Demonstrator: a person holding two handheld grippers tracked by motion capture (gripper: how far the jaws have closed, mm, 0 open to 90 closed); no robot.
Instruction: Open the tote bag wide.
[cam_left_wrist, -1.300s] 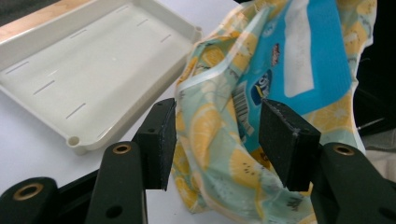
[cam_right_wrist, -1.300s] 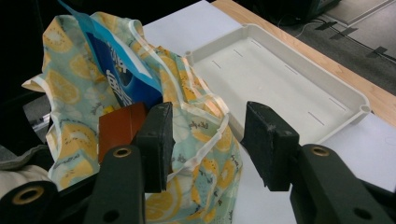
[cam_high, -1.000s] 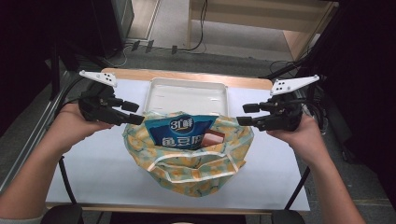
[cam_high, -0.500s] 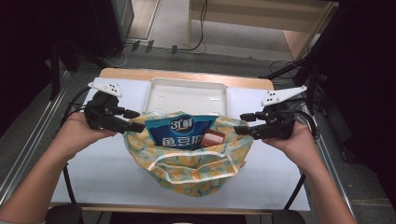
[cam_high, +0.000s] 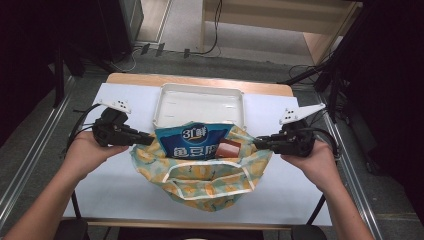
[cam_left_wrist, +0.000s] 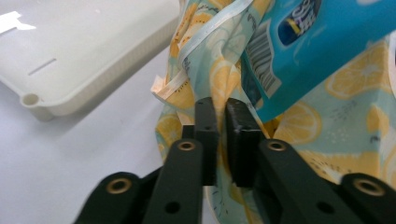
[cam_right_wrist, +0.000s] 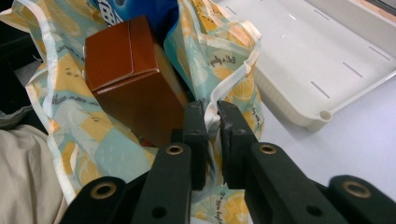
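Both hands have sunk, and the left gripper (cam_left_wrist: 222, 116) and right gripper (cam_right_wrist: 211, 122) have just been closing, apparently pinching the lemon-print bag's (cam_high: 210, 175) rim.

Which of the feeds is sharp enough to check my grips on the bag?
High view: evenly lit but soft, dark surroundings. Left gripper view: left gripper crisp, bag cloth slightly blurred. Right gripper view: right gripper and brown box sharp, tray bright.

A table (cam_high: 125, 197) covered with a white sheet is seen, its wooden far edge left bare. A white tray (cam_high: 200, 104) is set at the far middle. A lemon-print bag (cam_high: 210, 182) is laid just near of the tray, touching it.
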